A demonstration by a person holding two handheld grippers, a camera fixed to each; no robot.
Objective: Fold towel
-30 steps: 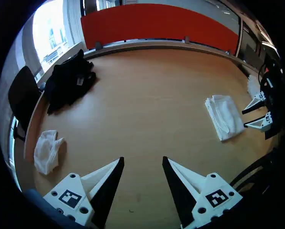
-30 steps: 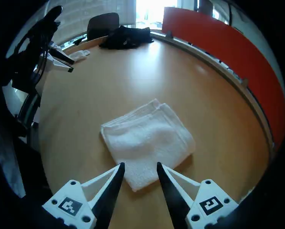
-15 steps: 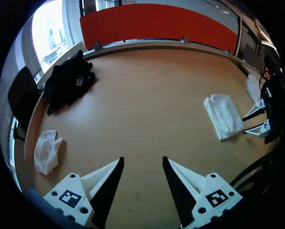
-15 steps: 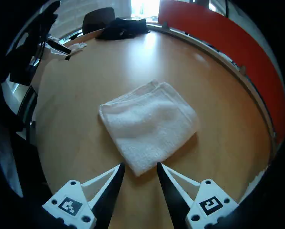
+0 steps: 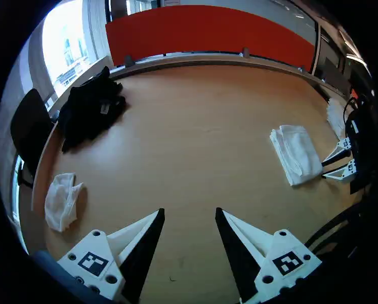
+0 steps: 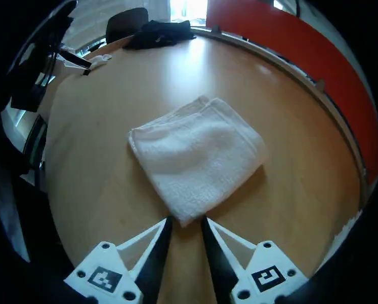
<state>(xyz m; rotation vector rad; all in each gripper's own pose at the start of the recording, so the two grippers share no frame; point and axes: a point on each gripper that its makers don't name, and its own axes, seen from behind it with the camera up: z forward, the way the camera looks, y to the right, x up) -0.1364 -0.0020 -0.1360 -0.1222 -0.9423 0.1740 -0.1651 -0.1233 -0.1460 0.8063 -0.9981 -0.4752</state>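
Here, left gripper (image 5: 189, 210) and right gripper (image 6: 185, 219) gape over wooden table (image 5: 199, 126) beside red partition (image 5: 209, 28).

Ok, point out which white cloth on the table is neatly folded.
The white terry towel just ahead of the right tool, a flat rectangle; the other white cloth lies crumpled.

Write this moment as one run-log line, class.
towel: folded, flat on table | right tool: open, tips at towel's near corner | left tool: open, over table, away from towel
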